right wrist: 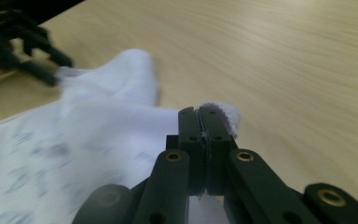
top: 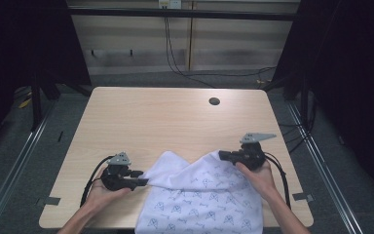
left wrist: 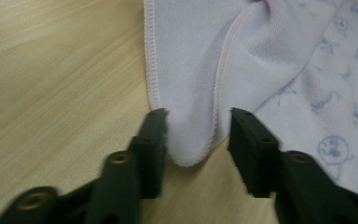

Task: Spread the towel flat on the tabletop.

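Observation:
A white cloth (top: pixel 202 195) with a small blue print lies at the table's near edge and hangs over it. My left gripper (top: pixel 145 182) is at its left corner. In the left gripper view the jaws stand open, and a folded, stitched corner of the cloth (left wrist: pixel 191 135) lies between the fingers (left wrist: pixel 151 140). My right gripper (top: pixel 222 156) is at the cloth's right corner. In the right gripper view its jaws are pressed together on the cloth's edge (right wrist: pixel 223 112), and a bit of fabric pokes out past the tips. The cloth sags between the two grippers.
The wooden table (top: pixel 175 117) is bare beyond the cloth, with a round cable hole (top: pixel 214 101) at the back right. Cables (top: pixel 175 58) run along the floor behind it. Dark curtains stand at both sides.

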A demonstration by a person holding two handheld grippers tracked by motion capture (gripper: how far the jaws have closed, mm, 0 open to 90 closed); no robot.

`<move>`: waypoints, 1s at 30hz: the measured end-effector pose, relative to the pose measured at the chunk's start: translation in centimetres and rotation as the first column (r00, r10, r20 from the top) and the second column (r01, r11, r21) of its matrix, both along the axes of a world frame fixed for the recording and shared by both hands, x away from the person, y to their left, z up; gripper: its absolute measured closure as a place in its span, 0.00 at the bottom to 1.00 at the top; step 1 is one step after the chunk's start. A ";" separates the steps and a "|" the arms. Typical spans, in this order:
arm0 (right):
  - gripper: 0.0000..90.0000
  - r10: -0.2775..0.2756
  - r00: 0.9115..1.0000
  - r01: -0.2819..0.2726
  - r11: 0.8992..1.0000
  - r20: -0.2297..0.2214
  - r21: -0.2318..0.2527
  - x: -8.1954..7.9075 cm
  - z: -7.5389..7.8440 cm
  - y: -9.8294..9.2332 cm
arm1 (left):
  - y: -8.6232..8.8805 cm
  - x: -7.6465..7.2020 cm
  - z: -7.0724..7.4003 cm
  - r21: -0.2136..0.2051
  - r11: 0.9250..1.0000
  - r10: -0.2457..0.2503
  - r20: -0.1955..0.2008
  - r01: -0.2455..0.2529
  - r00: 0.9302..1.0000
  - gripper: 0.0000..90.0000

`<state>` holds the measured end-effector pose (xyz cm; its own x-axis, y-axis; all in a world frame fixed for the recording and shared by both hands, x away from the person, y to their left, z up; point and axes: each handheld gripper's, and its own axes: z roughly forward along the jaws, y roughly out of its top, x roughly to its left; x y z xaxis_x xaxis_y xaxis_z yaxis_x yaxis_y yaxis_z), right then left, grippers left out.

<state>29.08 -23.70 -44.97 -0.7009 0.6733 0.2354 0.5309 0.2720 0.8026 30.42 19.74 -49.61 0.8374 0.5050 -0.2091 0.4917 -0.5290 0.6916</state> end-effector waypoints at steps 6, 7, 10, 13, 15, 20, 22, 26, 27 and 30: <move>0.99 0.099 0.995 -0.099 0.994 -0.025 -0.034 -7.4 -0.8 -1.2 | -0.1 -0.4 0.5 -0.025 0.999 -0.021 -0.002 0.021 1.000 0.97; 0.99 0.102 0.994 -0.104 0.994 -0.047 -0.045 -8.4 -1.4 -1.4 | -0.1 -0.4 0.6 -0.037 0.999 -0.024 -0.007 0.024 1.000 0.97; 0.98 0.087 0.991 -0.099 0.988 -0.105 -0.115 -10.4 -3.2 -2.2 | 0.1 -0.8 1.0 -0.071 0.997 -0.030 -0.020 0.029 0.999 0.97; 0.95 0.062 0.991 -0.086 0.973 -0.119 -0.214 -11.2 -3.7 -2.9 | 0.2 -1.2 1.6 -0.113 0.993 -0.044 -0.016 0.042 0.999 0.97; 0.85 0.016 0.992 -0.045 0.971 -0.125 -0.234 -11.3 -3.8 -3.7 | 0.3 -1.4 2.0 -0.136 0.989 -0.063 -0.018 0.060 0.998 0.97; 0.74 -0.004 0.998 -0.003 0.993 -0.063 -0.118 -11.4 -2.4 -4.5 | 0.1 -1.4 1.5 -0.112 0.991 -0.074 -0.030 0.070 0.997 0.97; 0.72 -0.014 0.999 0.011 0.997 -0.029 -0.081 -11.3 -1.5 -4.2 | 0.1 -1.4 1.5 -0.110 0.991 -0.079 -0.028 0.075 0.996 0.97; 0.71 0.013 0.998 -0.018 0.997 -0.069 -0.078 -9.4 -2.4 -2.9 | 0.1 -1.2 1.4 -0.110 0.992 -0.069 -0.030 0.065 0.997 0.97; 0.70 0.015 0.995 -0.025 0.995 -0.094 -0.101 -8.9 -3.0 -2.5 | 0.2 -1.1 1.4 -0.116 0.992 -0.059 -0.035 0.055 0.998 0.97; 0.66 0.017 0.989 -0.040 0.986 -0.144 -0.162 -8.3 -4.3 -1.7 | 0.6 -0.9 1.4 -0.137 0.989 -0.051 -0.036 0.045 0.998 0.97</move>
